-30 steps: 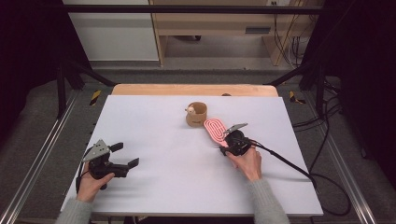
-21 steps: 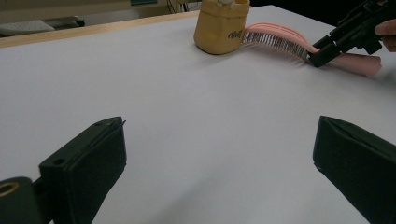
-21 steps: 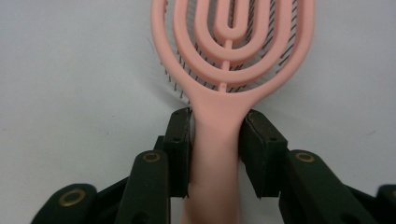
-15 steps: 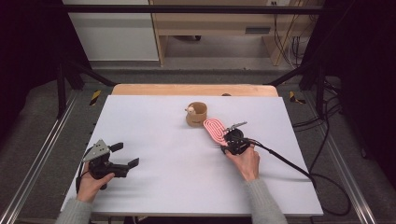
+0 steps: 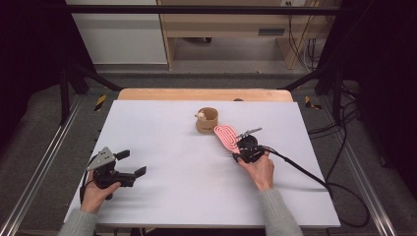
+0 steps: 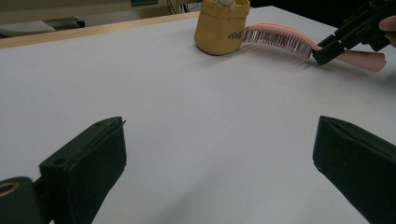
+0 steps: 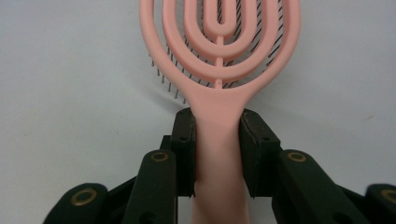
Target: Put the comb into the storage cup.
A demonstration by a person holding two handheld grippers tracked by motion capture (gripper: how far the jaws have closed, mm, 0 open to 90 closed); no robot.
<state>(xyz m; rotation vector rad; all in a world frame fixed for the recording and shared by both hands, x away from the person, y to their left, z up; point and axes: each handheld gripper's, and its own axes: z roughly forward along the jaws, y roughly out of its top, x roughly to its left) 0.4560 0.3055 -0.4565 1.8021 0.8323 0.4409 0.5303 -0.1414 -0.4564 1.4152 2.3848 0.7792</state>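
Two hand-held grippers: right hand-held gripper pinches the pink hairbrush handle; left hand-held gripper rests spread.

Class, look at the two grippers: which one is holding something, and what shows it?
The right gripper: its jaws clamp the pink brush by the handle. The left gripper has its jaws spread wide over bare table.

Table: cup stands toward the back, near the middle. Hairbrush lies just right of and in front of the cup, head toward it, handle pointing to the front. Right gripper sits at the handle end, jaws on either side of it. Left gripper rests at the front left, well apart from the rest.
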